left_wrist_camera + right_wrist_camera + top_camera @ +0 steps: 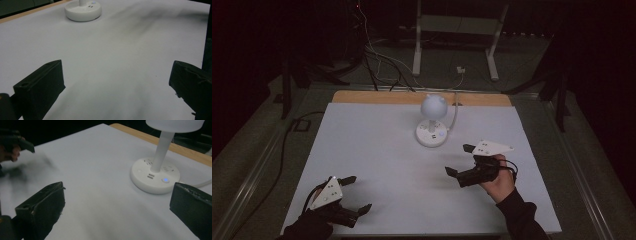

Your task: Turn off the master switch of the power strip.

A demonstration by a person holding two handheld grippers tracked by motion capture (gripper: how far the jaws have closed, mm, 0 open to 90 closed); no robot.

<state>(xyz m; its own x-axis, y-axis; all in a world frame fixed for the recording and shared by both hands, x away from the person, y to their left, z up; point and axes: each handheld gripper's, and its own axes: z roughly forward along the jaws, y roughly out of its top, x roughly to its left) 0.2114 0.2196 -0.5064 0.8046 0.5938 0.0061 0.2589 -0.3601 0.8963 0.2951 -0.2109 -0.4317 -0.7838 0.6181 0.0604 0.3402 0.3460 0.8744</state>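
White lamp (432,121) on the white table (372,150), both grippers spread wide and empty.

I see the lamp standing upright near the far edge of the table, its round base (155,175) carrying sockets and a small lit blue button (165,180). My right gripper (460,161) hovers near the base, jaws released, pointing toward it. My left gripper (356,194) sits at the near left corner, well apart from the lamp, jaws likewise wide with nothing between them. No containers on the table.

A white desk lamp (432,121) stands beyond the right hand-held gripper (460,160), jaws apart.
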